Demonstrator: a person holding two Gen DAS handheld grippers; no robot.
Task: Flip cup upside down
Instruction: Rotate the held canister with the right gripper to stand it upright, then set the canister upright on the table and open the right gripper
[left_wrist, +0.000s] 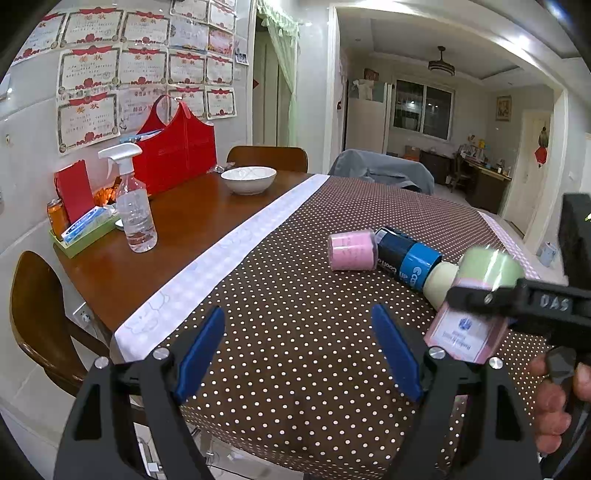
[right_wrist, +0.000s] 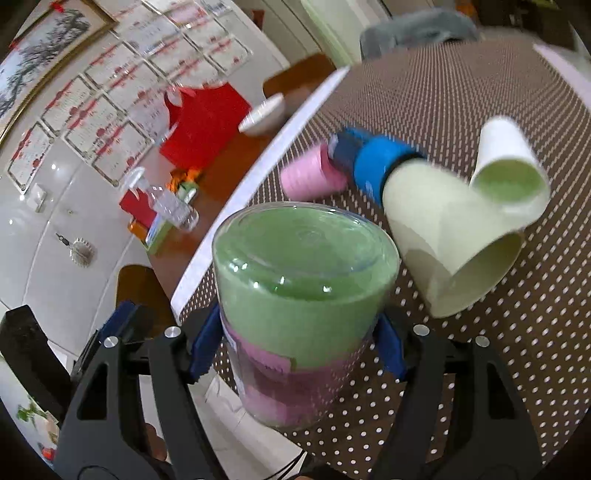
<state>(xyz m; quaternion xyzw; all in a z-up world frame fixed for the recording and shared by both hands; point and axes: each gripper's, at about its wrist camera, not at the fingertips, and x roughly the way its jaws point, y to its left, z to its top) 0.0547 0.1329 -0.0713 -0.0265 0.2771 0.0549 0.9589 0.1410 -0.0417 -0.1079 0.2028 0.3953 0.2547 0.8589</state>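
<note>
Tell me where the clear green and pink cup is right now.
The cup is clamped in the right gripper, filling the right wrist view, held over the dotted tablecloth just short of the pale green cups.

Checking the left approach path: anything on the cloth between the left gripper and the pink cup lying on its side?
Bare. In the left wrist view, only dotted tablecloth lies between the open left gripper and the pink cup.
</note>
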